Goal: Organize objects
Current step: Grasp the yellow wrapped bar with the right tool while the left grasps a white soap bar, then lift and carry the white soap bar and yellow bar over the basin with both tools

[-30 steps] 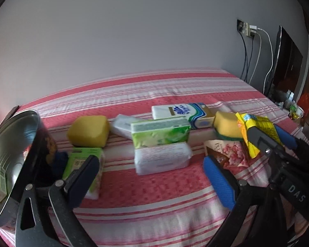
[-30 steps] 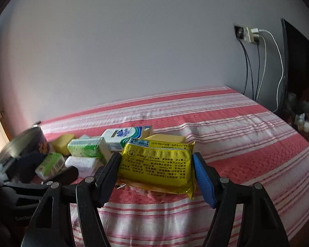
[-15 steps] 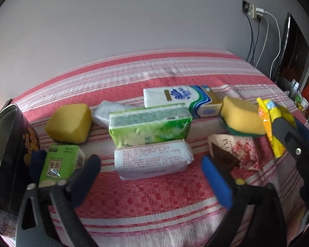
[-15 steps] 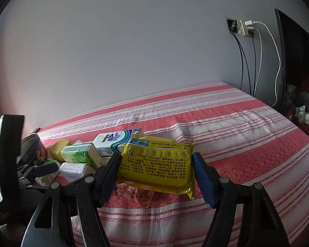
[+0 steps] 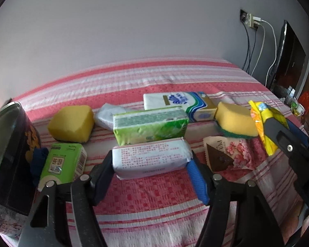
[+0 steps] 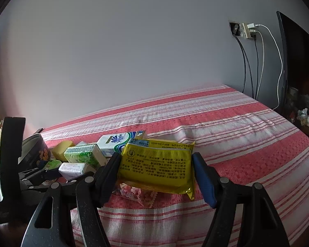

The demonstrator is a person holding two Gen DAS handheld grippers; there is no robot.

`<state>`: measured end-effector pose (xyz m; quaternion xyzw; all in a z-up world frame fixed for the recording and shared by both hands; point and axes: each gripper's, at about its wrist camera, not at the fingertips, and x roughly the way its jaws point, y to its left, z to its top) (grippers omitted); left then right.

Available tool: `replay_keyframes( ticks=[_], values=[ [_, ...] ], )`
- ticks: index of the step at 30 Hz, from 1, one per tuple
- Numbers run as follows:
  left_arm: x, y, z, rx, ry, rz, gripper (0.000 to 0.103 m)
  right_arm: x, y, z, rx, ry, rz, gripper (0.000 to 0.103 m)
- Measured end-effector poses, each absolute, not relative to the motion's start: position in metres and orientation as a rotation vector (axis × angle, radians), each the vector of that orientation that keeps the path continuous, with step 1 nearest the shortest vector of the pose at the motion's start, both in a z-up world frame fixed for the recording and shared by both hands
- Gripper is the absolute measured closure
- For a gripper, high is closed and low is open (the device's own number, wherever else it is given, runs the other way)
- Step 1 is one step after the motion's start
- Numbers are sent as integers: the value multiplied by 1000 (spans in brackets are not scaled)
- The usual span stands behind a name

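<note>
My left gripper [image 5: 150, 164] is shut on a white tissue pack [image 5: 151, 157] that lies on the red striped bed [image 5: 154, 197]. Behind it stands a green tissue pack [image 5: 150, 127], then a white and blue tissue pack [image 5: 177, 103]. My right gripper [image 6: 156, 164] is shut on a yellow snack packet [image 6: 157, 164] and holds it above the bed; the packet also shows at the right of the left wrist view [image 5: 265, 123].
A yellow sponge [image 5: 72, 123], a small green carton [image 5: 61, 162] and a dark tin [image 5: 6, 154] sit at the left. A yellow and green sponge [image 5: 234, 123] and a floral sachet [image 5: 230, 154] lie at the right. Cables [image 6: 255, 65] hang on the wall.
My left gripper has moved forward and closed its fingers around the white tissue pack. My right gripper keeps hold of the yellow packet and has barely moved.
</note>
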<state>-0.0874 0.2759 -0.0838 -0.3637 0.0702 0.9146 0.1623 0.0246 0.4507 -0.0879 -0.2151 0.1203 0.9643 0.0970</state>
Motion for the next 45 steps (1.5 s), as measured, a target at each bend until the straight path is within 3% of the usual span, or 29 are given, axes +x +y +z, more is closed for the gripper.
replay_keyframes(
  ticks=[20, 45],
  values=[
    [-72, 254, -69, -816, 82, 2714, 35, 34, 438, -83, -531, 255, 2888, 32],
    [-53, 245, -61, -649, 60, 2765, 35, 45, 426, -80, -422, 151, 2910, 32]
  ],
)
